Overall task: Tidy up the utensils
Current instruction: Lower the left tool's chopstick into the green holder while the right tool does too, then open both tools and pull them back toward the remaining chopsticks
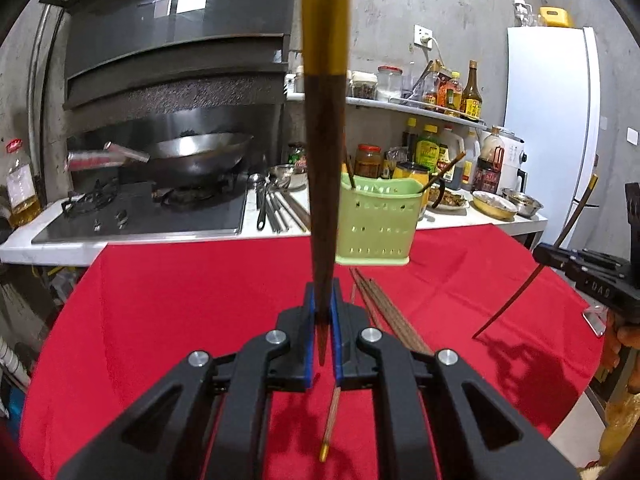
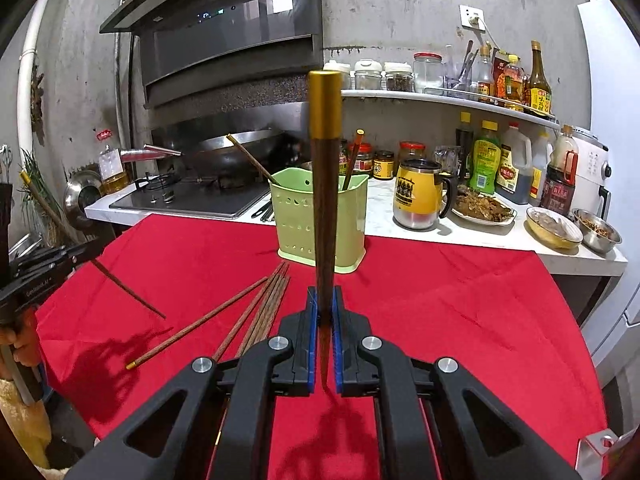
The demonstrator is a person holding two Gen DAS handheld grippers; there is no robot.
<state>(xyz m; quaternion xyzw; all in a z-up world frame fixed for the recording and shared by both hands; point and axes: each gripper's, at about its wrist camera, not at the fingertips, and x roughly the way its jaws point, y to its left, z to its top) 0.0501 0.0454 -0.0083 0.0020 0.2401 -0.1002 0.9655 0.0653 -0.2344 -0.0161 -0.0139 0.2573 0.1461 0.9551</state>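
Observation:
My left gripper [image 1: 323,300] is shut on a dark wooden chopstick [image 1: 325,160] with a gold cap, held upright above the red cloth. My right gripper [image 2: 325,304] is shut on a like chopstick [image 2: 326,184], also upright. A green utensil holder [image 1: 378,224] stands at the cloth's far edge with two chopsticks in it; it also shows in the right wrist view [image 2: 320,220]. Several loose chopsticks [image 2: 260,308] lie on the cloth to the left of my right gripper, and they show in the left wrist view [image 1: 384,308]. The right gripper [image 1: 592,280] shows at the left view's right edge.
A red cloth [image 2: 440,300] covers the table. Behind it runs a white counter with a stove and wok [image 1: 196,156], metal utensils [image 1: 272,208], a yellow mug [image 2: 418,194], bowls [image 2: 554,230] and sauce bottles. A white fridge [image 1: 548,120] stands at the right.

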